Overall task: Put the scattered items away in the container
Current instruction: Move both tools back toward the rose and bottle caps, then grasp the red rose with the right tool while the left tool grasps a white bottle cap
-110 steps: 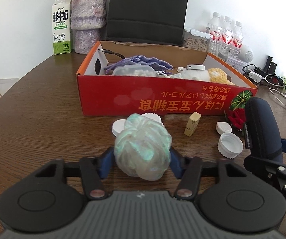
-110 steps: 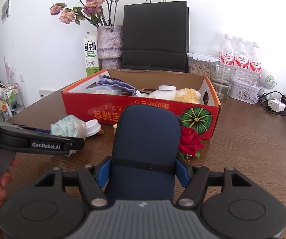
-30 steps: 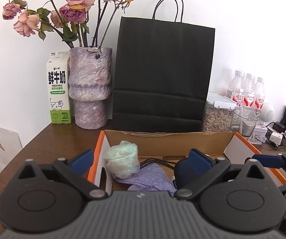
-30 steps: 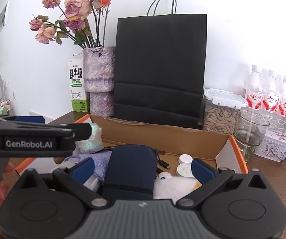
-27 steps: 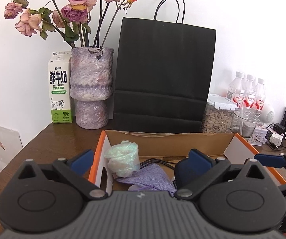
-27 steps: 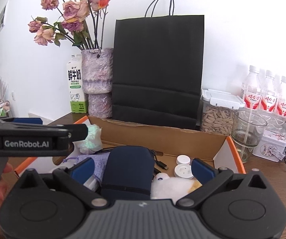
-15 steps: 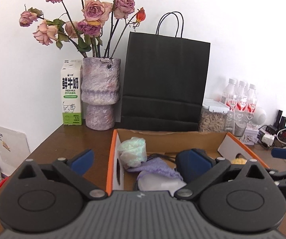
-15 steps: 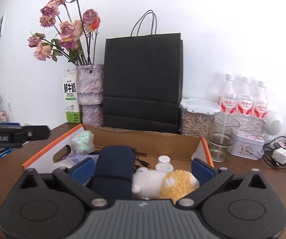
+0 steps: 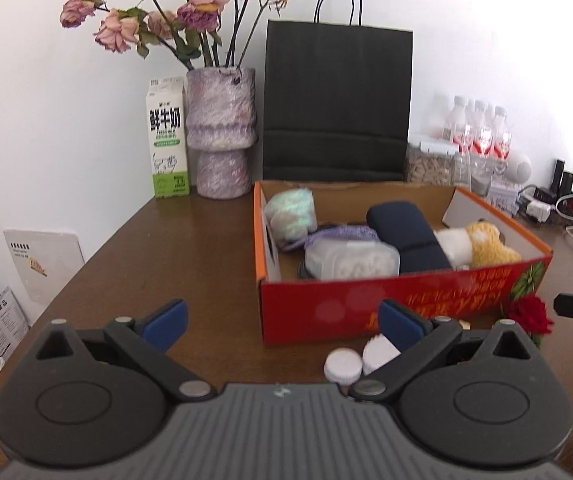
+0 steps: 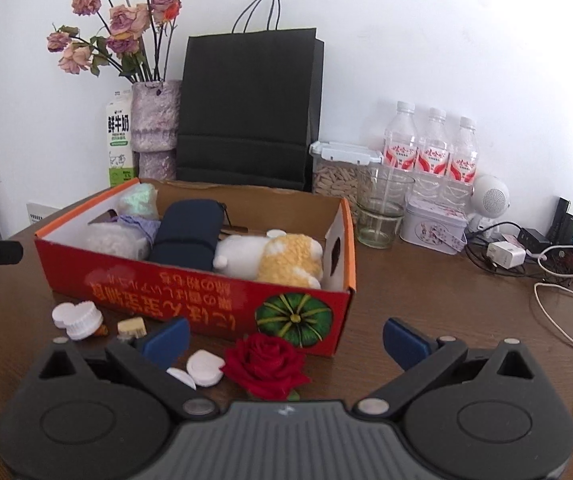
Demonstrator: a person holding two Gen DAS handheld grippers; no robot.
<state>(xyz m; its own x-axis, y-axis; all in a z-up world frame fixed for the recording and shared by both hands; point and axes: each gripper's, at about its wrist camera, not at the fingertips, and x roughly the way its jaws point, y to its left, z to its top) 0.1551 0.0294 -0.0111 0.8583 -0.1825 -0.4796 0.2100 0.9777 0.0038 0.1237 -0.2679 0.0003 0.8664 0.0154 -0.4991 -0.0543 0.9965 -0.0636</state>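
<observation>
The red cardboard box [image 9: 366, 308] [image 10: 190, 292] holds a pale green plastic ball [image 9: 291, 213] [image 10: 138, 200], a navy case [image 9: 408, 236] [image 10: 188, 236], a purple cloth, a clear packet and a plush toy [image 10: 282, 258]. On the table in front of the box lie white caps [image 9: 342, 365] [image 10: 80, 320], a small wooden block [image 10: 131, 326] and a red rose [image 10: 266, 364] [image 9: 528, 314]. My left gripper [image 9: 282, 320] is open and empty, in front of the box's left end. My right gripper [image 10: 284, 338] is open and empty, just above the rose.
Behind the box stand a black paper bag [image 9: 336, 100], a vase of dried roses [image 9: 222, 132] and a milk carton [image 9: 168, 138]. At the back right are water bottles [image 10: 432, 148], a glass [image 10: 378, 218], a tin [image 10: 432, 224] and cables [image 10: 558, 300].
Both grippers released their items into the box and pulled back toward me and lower. The green ball and navy case now rest in the box.
</observation>
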